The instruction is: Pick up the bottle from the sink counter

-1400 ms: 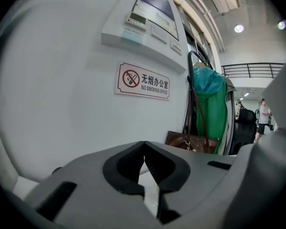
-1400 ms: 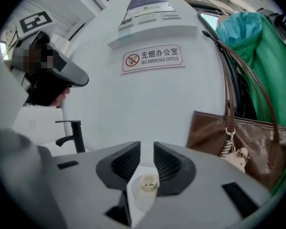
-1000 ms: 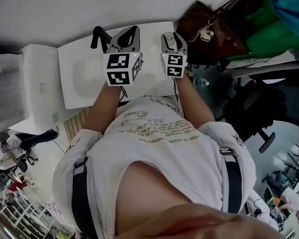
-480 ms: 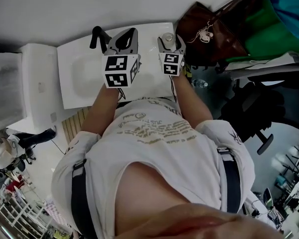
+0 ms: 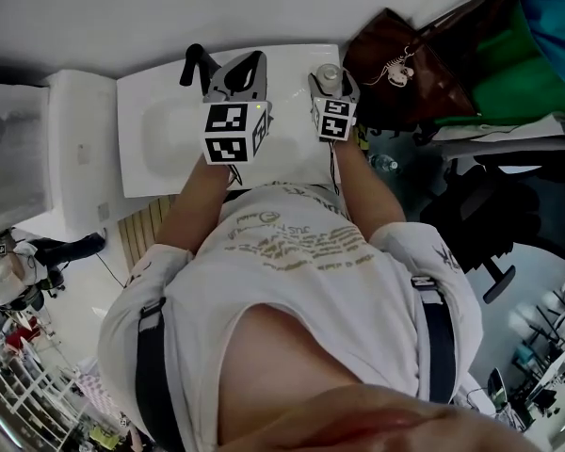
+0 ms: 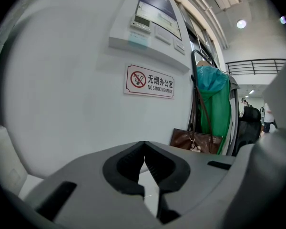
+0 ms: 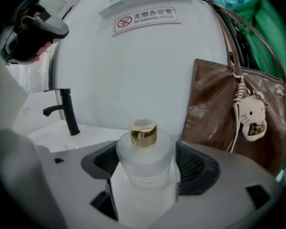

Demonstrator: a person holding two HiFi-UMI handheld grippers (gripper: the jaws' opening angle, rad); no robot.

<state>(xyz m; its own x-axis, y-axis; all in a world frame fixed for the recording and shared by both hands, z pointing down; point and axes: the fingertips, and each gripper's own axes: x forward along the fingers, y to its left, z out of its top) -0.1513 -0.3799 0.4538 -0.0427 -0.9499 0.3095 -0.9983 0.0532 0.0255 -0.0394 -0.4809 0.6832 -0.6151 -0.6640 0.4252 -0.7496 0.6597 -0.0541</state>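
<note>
A frosted glass bottle (image 7: 145,168) with a gold cap stands on the white sink counter (image 5: 160,163), near its right end. From the head view only the bottle's top (image 5: 328,72) shows. My right gripper (image 7: 148,159) reaches around it, jaws opening wide, the bottle standing between the pads; I see no pad pressing on it. The right gripper (image 5: 332,81) points away from the person. My left gripper (image 5: 249,62) hovers over the counter's middle, to the left of the bottle. In the left gripper view the left gripper (image 6: 144,146) is shut, tips touching, with nothing in it.
A black faucet (image 7: 62,111) rises at the back of the basin, left of the bottle. A brown leather bag (image 7: 229,109) with a plush charm hangs close on the right. The white wall with a no-smoking sign (image 6: 149,81) stands right behind the counter.
My right gripper has moved forward over the counter's right end, and its jaws have spread around the bottle. The left gripper has barely moved.
</note>
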